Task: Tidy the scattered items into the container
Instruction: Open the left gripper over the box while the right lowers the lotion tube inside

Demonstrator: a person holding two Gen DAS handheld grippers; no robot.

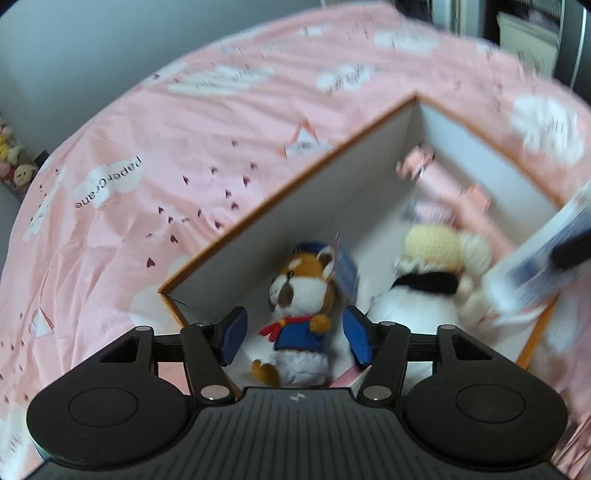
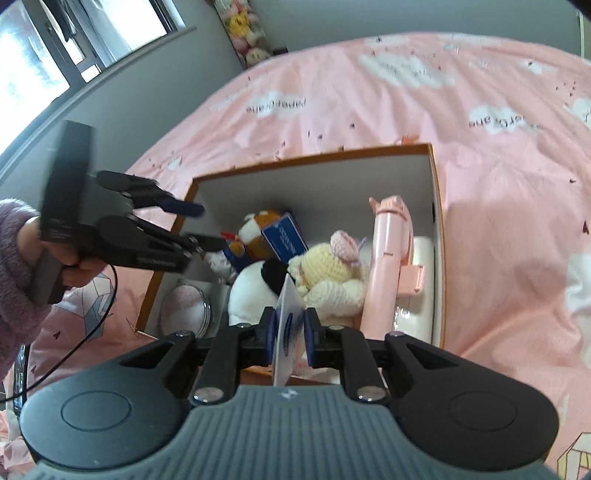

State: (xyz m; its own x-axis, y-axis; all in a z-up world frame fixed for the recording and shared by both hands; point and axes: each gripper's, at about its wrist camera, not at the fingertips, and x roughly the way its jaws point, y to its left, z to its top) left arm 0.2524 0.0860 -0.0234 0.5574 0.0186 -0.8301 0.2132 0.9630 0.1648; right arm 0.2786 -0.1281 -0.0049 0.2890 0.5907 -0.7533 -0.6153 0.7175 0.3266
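An orange-edged cardboard box [image 1: 258,206] with white inner walls [image 2: 314,173] sits on the pink bedspread. Inside lie a brown-and-white plush in a blue outfit [image 1: 299,306], a white plush with a black scarf [image 1: 413,302], a cream crochet doll [image 2: 328,269], a pink handheld item [image 2: 388,258] and a round mirror [image 2: 184,306]. My left gripper [image 1: 295,332] is open over the box, its pads either side of the brown plush without gripping it; it also shows in the right wrist view [image 2: 199,225]. My right gripper [image 2: 290,339] is shut on a white-and-blue card [image 2: 288,332] above the box's near edge.
The pink bedspread [image 1: 184,147] with white cloud prints surrounds the box. A shelf of small plush toys [image 2: 247,33] stands against the grey wall beyond the bed. A window [image 2: 55,48] is at upper left. A black cable [image 2: 74,343] hangs from the left gripper.
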